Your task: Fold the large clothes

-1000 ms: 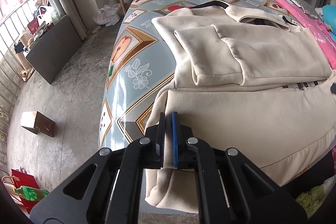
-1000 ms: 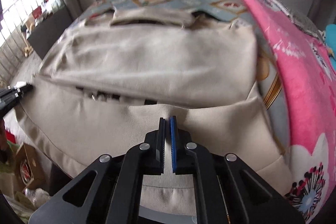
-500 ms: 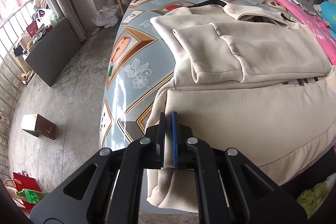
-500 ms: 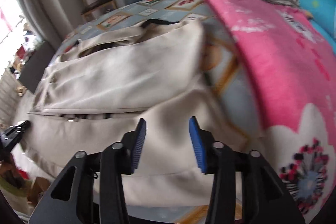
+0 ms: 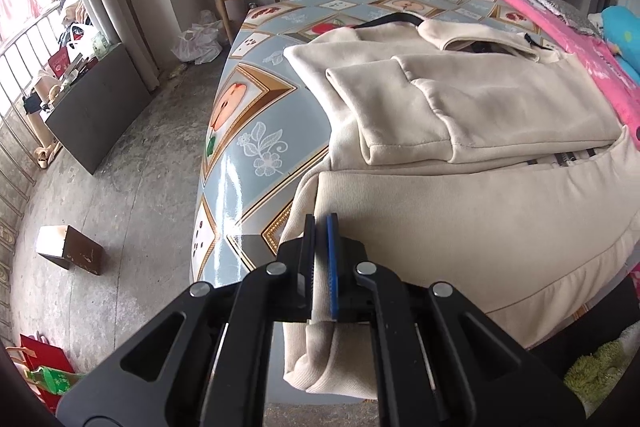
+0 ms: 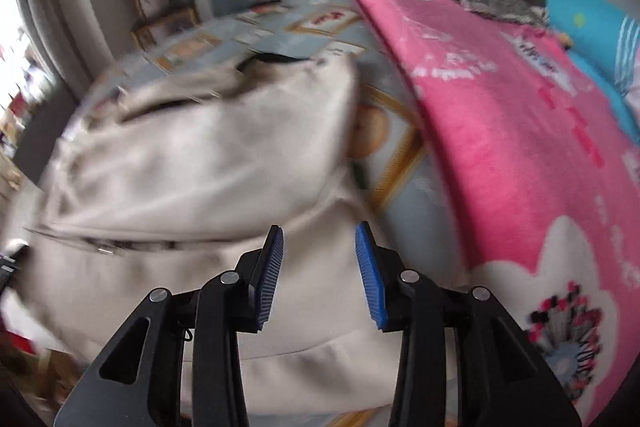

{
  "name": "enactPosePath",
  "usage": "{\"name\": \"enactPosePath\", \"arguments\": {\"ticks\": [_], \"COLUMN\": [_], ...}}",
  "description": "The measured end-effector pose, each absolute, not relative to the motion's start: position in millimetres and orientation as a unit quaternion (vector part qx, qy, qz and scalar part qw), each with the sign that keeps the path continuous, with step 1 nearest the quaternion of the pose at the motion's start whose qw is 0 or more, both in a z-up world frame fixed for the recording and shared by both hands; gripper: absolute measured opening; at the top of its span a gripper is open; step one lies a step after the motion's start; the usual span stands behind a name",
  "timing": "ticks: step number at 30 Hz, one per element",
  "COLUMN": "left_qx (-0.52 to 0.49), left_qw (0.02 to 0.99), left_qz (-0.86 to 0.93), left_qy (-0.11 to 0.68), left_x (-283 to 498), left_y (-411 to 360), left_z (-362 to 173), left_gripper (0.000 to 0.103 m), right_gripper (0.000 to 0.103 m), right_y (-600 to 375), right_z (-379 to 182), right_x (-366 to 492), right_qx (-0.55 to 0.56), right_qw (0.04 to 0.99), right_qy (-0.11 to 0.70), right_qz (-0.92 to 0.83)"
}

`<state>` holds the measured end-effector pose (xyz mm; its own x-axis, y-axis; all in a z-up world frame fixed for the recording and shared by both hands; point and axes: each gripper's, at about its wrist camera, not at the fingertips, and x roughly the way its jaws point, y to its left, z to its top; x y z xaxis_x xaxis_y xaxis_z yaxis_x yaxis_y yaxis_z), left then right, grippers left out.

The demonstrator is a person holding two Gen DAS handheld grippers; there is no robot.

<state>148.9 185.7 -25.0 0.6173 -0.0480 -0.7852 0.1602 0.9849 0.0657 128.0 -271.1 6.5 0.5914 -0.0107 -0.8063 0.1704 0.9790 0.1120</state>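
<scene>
- We hold the left gripper (image 5: 321,227) clamped on the near left corner of the cream jacket (image 5: 460,211); a fold of its ribbed hem is pinched between the pads and hangs below them over the table's edge.
- We hold the right gripper (image 6: 319,239) with its jaws apart and nothing between them. They have just been closing a little, yet the pads touch no cloth; the jacket's hem lies under and beyond them.
- The jacket lies flat across the patterned tablecloth (image 5: 240,131), sleeves folded in over the chest, collar at the far end, lower part draped toward us. A pink blanket (image 6: 500,147) lies just beside it on the right.
- Risk 1: we judge that lifting the left corner alone skews the fold, because the right corner is not gripped and stays behind.
- Risk 2: the right jaws may close on only the top layer, or on the blanket edge near the hem; either spoils the next fold.
- Risk 3: the hanging hem may drag the jacket off the slick cloth if the left grip slackens.
- Risk 4: the folded sleeves (image 5: 400,123) may slide open under a fast pull.
- Pose: both grippers point steeply down and forward over the near table edge, left at the left corner, right near the right corner; the right view is blurred.
</scene>
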Motion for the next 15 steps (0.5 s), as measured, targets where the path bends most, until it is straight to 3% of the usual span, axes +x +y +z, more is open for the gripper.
{"name": "enactPosePath", "arguments": {"ticks": [3,7,12,15], "left_qx": [0.046,-0.009,-0.053,-0.076], "left_qw": [0.901,0.901,0.88,0.863], "left_qz": [-0.076,-0.118,-0.162,-0.157], "left_qy": [0.425,0.417,0.444,0.475], "left_x": [145.2,142.0,150.3,159.8], "left_y": [191.3,201.1,204.1,209.9], "left_z": [-17.2,-6.7,-11.4,-23.8], "left_gripper": [0.005,0.005,0.006,0.012], "right_gripper": [0.041,0.043,0.043,0.043], "right_y": [-244.0,-168.9,-98.4,-81.9], "right_z": [6.1,-12.1,-42.9,-48.7], "right_x": [134.7,153.9,168.1,167.2], "right_qx": [0.188,0.219,0.182,0.151], "right_qw": [0.864,0.805,0.759,0.766], "right_qy": [0.461,0.499,0.547,0.547], "right_qz": [0.081,0.235,0.302,0.301]}}
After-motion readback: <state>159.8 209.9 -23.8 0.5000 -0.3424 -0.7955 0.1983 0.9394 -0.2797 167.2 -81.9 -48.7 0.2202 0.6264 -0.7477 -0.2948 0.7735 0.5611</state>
